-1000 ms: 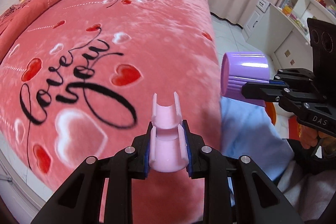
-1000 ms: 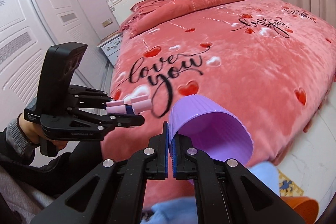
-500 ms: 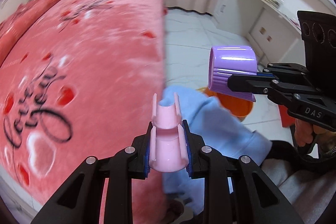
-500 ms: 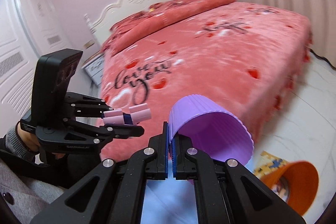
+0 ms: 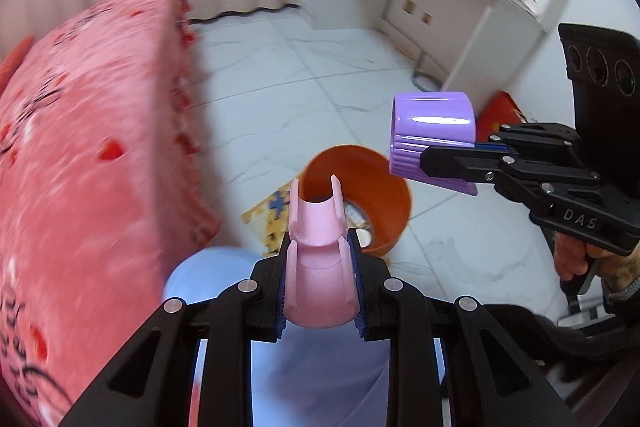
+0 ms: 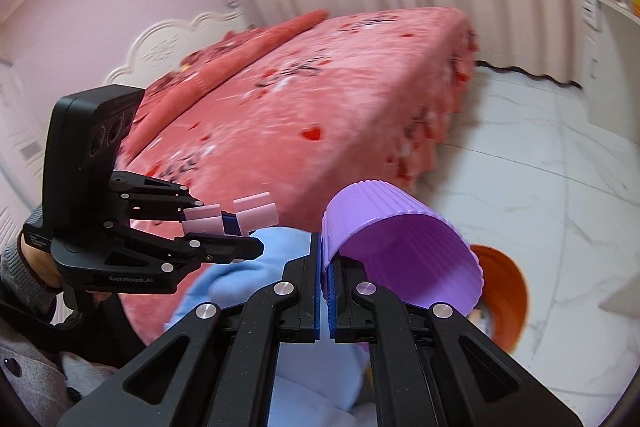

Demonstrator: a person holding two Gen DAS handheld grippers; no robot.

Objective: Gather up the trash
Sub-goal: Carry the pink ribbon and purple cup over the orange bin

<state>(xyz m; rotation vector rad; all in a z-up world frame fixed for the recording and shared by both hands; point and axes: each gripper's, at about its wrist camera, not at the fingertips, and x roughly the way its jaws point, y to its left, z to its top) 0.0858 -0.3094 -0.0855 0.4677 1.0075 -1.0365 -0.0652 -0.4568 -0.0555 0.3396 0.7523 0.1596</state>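
Pink clip (image 5: 318, 259) is sitting clamped between the jaws of the left gripper (image 5: 320, 291), sticking forward past the fingertips. Right gripper (image 6: 324, 287) is pinching the rim of a purple cup (image 6: 404, 259), jaws nearly closed on the thin wall, cup mouth tilted toward the camera. Both pieces of trash are being held in the air, so pickup looks done for these 2 items.

Orange bin (image 5: 372, 203) is standing on the white tiled floor (image 5: 304, 87), just beside the foot of the pink bed (image 5: 100, 155). In the left wrist view the clip is lining up roughly over the bin mouth, though real height above it is hard to judge through the fisheye. The cup is hanging to the right of the bin and higher, not over the opening yet as far as I can tell. In the right wrist view the bin (image 6: 504, 287) is peeking out behind the cup, lower right.

Some stuff is already lying inside the bin, too blurred to name. A yellow puzzle mat (image 5: 272, 215) is lying on the floor next to the bin. Blue cloth (image 5: 320, 379), likely the person's knee, is filling the bottom of both views.

Progress judgement: mid-to-late for this pair. Grasp done, carry mostly done, drop not yet done. Left: releasing the clip into the bin, then bringing the cup over the opening and releasing it. Bed surface is showing no other loose trash in these views, but parts are motion-blurred, so cannot tell for sure.
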